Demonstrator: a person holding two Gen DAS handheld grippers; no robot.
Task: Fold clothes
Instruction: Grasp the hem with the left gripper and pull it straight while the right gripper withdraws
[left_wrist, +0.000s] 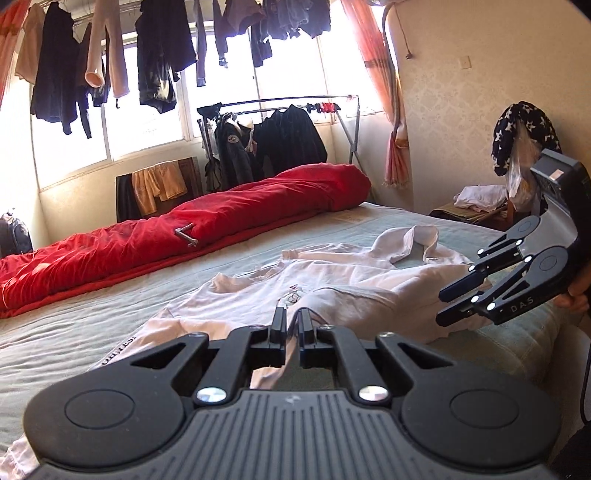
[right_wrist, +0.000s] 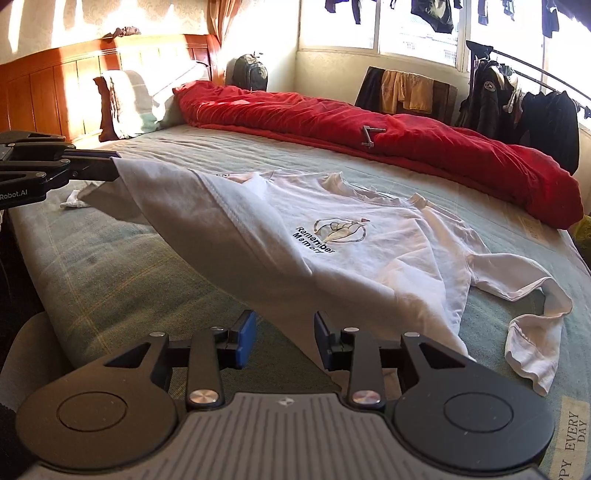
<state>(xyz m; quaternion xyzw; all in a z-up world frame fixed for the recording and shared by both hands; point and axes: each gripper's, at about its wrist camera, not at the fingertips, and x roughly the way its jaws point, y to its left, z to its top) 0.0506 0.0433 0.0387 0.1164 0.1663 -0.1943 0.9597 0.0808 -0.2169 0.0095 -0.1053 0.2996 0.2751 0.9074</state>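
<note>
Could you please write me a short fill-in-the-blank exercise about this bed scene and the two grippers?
1. The left gripper is shut on the hem of the white ____.
2. The right gripper has its jaws ____, with nothing pinched between them.
3. The rolled quilt along the far side of the bed is ____.
4. The words printed on the shirt's chest begin with "____".

Answers: T-shirt; open; red; Remember

Soft, creased white cotton T-shirt (right_wrist: 369, 258) lies on a matt, woven grey-green bedspread (right_wrist: 110, 266), beside a plush red quilt (right_wrist: 406, 136) with a velvety sheen, a glossy varnished wooden headboard (right_wrist: 55, 85), and matt black plastic grippers with shiny metal screws.
</note>
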